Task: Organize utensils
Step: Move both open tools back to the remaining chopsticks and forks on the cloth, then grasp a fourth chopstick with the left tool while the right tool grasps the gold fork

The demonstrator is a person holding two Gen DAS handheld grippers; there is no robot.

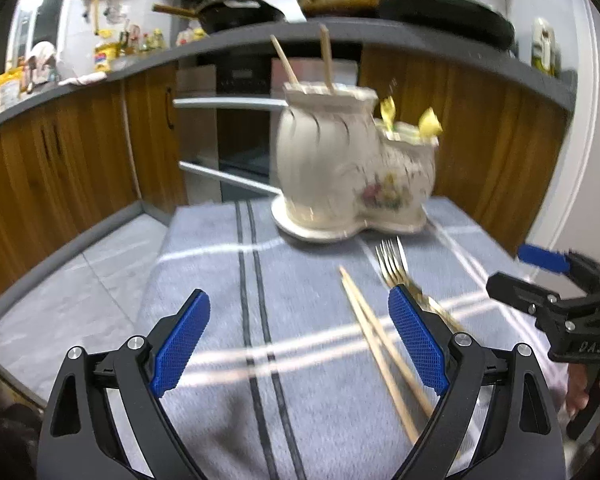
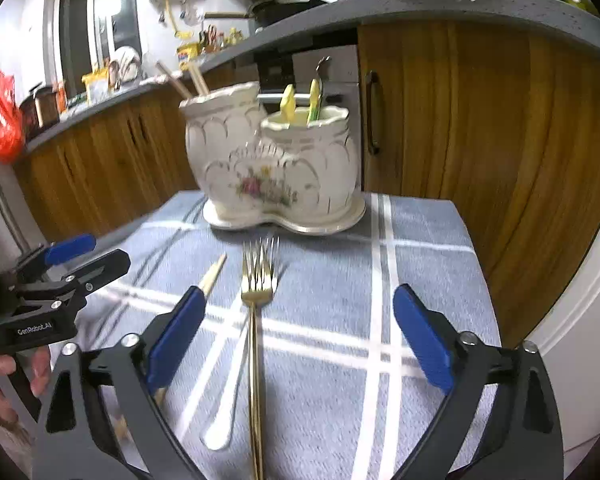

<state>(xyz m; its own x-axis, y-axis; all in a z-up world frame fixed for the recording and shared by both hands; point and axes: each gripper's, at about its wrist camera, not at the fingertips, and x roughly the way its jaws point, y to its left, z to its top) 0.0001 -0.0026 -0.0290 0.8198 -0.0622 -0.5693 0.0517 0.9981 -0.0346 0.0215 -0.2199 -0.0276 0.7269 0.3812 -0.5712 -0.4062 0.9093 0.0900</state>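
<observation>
While two chopsticks and several handled pieces already stand in the holder, the sorting is judged partly done, with loose pieces left on the cloth.

Ceramic holder (image 2: 272,160): one, white with floral decoration, two joined compartments on a shared base, standing at the far end of the striped cloth (image 2: 420,280) that covers the counter.
- Taller compartment: two chopsticks stored (image 1: 300,60), upright and leaning.
- Lower compartment: two yellow-handled pieces (image 2: 287,100) and what looks like one metal piece beside them; type not discernible through blur.

Loose items, still to be put away:
- Chopsticks (image 1: 380,344): two, lying side by side near the holder, running toward the camera.
- Gold forks (image 2: 256,320): at least two, stacked, tines toward the holder; the overlapping tines suggest a possible third, count uncertain.
- White-handled utensil (image 2: 228,392): one, lying partly under the forks; its head is hidden.

Left tool (image 1: 300,340): jaws wide apart, holding nothing, hovering over the cloth with the loose chopsticks just inside its right pad.
Right tool (image 2: 300,340): jaws wide apart, holding nothing, the stacked forks lying between its pads untouched.

Remaining, as judged: chopsticks to the taller compartment, forks and white-handled piece to the lower.
</observation>
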